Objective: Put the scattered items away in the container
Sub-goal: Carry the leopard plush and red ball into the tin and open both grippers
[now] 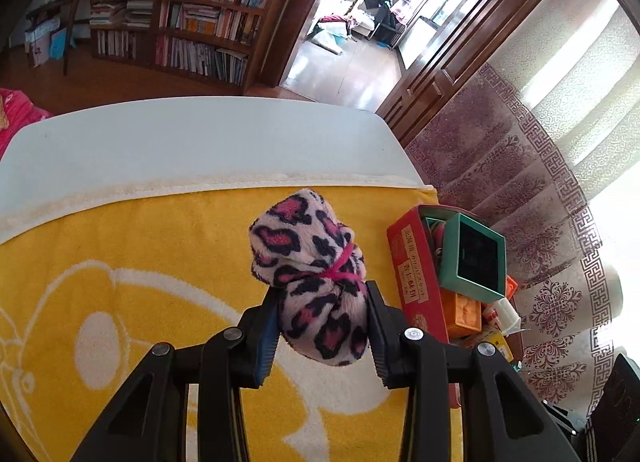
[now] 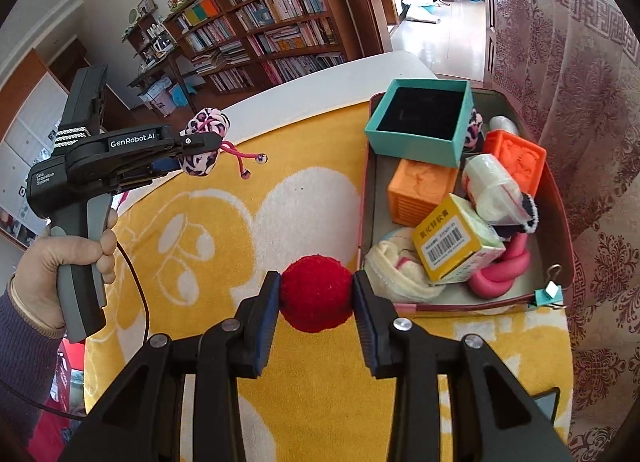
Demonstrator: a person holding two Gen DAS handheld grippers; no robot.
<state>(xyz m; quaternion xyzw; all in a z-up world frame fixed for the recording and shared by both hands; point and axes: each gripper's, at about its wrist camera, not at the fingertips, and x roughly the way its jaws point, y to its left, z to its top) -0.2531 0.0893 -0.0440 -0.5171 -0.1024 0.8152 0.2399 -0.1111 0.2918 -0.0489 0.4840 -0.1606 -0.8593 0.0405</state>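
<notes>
Gripping a fuzzy red ball (image 2: 316, 294), the right gripper (image 2: 316, 296) presses both pads into its sides and holds it clear of the yellow towel (image 2: 224, 222), just short of the red tin (image 2: 560, 198), probably so it can be dropped in from above. The left gripper (image 1: 322, 322) is clamped around the tied middle of a pink leopard-print pouch (image 1: 308, 262), also off the towel and farther from the tin. The tin is already crowded: a teal box (image 2: 420, 122), orange blocks (image 2: 424, 190), a yellow carton (image 2: 452, 242), a pink foam loop (image 2: 504, 266). Free space looks scarce, so both items will likely rest on top.
</notes>
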